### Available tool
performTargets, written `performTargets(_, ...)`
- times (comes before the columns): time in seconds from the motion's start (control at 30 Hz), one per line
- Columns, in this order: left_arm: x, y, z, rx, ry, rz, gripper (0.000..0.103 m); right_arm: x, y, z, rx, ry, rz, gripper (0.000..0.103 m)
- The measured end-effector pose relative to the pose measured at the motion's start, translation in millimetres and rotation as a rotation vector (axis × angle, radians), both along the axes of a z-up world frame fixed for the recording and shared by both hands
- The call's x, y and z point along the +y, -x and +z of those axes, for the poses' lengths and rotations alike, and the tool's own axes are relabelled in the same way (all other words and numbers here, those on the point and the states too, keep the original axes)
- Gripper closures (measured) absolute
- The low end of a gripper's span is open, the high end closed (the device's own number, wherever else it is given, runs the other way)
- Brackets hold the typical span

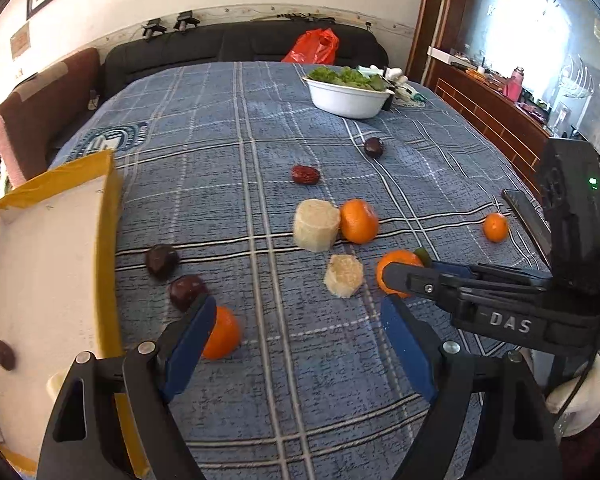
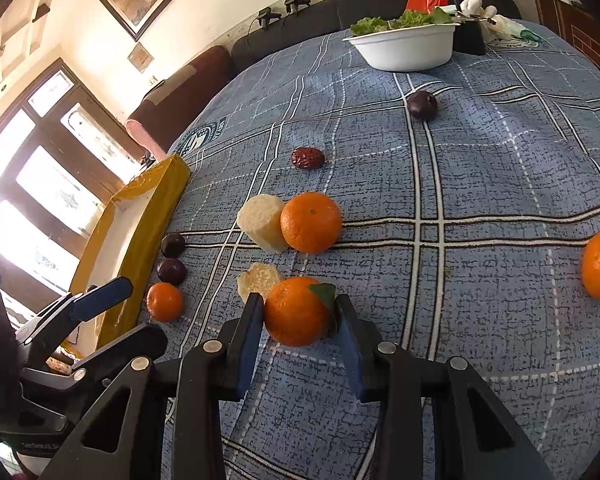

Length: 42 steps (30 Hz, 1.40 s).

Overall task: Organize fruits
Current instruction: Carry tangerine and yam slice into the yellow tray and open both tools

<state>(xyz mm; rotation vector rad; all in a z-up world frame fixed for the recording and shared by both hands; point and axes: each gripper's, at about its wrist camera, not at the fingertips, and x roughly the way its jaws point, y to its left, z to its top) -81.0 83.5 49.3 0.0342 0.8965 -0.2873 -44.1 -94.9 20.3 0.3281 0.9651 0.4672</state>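
The right gripper (image 2: 300, 316) pinches a round orange mandarin with a green leaf (image 2: 298, 312) between its blue pads, on the blue plaid tablecloth (image 2: 480, 184). The left gripper (image 1: 300, 320) is spread wide, holding nothing. A smaller orange mandarin (image 1: 222, 332) sits beside its left pad. Far left stands a yellow-rimmed white tray (image 1: 110, 200) holding one dark round fruit (image 1: 4, 355).
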Motion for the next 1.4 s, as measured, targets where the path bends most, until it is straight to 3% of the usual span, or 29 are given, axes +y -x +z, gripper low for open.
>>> performTargets(0.27, -36, -38, -32, 0.083, 0.000, -0.086, 0.023, -42, 7, 5, 0.001, -0.024, -0.093, 0.063)
performTargets(0.37, -43, -44, -39, 0.083, -0.021, -0.089, 0.054, -49, 10, 7, 0.001, -0.027, -0.106, 0.063)
performTargets(0.4, -44, -44, -39, 0.074, -0.041, -0.086, 0.071, -50, 11, 7, 0.001, -0.027, -0.108, 0.063)
performTargets(0.43, -45, -43, -38, 0.064, -0.058, -0.082, 0.076, -50, 12, 7, 0.001, -0.027, -0.109, 0.063)
performTargets(0.63, -19, -31, -24, 0.043, 0.011, -0.028, 0.077, -35, 20, 17, -0.014, -0.014, -0.091, 0.063)
performTargets(0.83, 53, 6, 20, -0.052, 0.072, 0.118, 0.076, 4, 31, 40, -0.059, -0.001, -0.017, 0.063)
performTargets(0.97, 119, 29, 33, -0.092, 0.033, 0.287, 0.076, 55, 37, 54, -0.085, 0.000, 0.087, 0.063)
performTargets(1.13, 191, 49, 25, -0.090, -0.022, 0.494, 0.076, 137, 48, 60, -0.089, -0.002, 0.247, 0.062)
performTargets(1.4, 233, 58, 13, -0.075, 0.002, 0.584, 0.076, 248, 66, 48, -0.090, 0.077, 0.445, 0.062)
